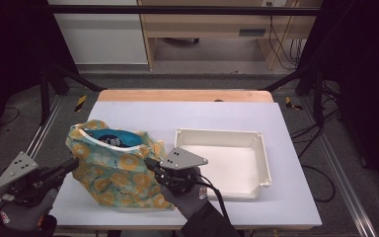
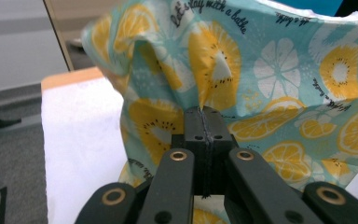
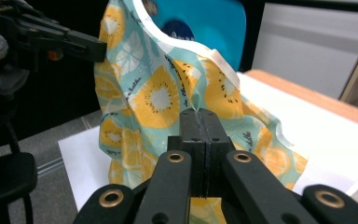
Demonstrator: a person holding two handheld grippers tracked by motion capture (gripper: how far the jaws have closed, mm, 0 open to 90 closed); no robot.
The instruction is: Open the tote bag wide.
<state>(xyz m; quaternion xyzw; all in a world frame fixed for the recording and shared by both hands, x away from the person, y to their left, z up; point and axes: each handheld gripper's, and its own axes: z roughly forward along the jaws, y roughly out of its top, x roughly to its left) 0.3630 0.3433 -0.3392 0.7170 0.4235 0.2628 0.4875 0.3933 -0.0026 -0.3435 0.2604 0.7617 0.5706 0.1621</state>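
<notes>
A fabric bag (image 1: pixel 113 170) printed with orange and lemon slices on teal stands on the table's left half, its mouth open at the top with a blue lining (image 1: pixel 112 138) showing inside. My left gripper (image 1: pixel 73 164) is shut on a pinch of the bag's left side; in the left gripper view the jaws (image 2: pixel 203 112) meet with a fold of cloth (image 2: pixel 261 84) between them. My right gripper (image 1: pixel 149 164) is shut on the bag's right side, and the right gripper view has its closed jaws (image 3: pixel 199 113) pinching the printed cloth (image 3: pixel 158 93) below the white-trimmed rim.
A white rectangular tray (image 1: pixel 261 158) sits just right of the bag and my right hand. The table has a pale cover (image 1: pixel 187 116) with a wooden strip (image 1: pixel 185 96) along its far edge. Dark frame posts stand at both sides.
</notes>
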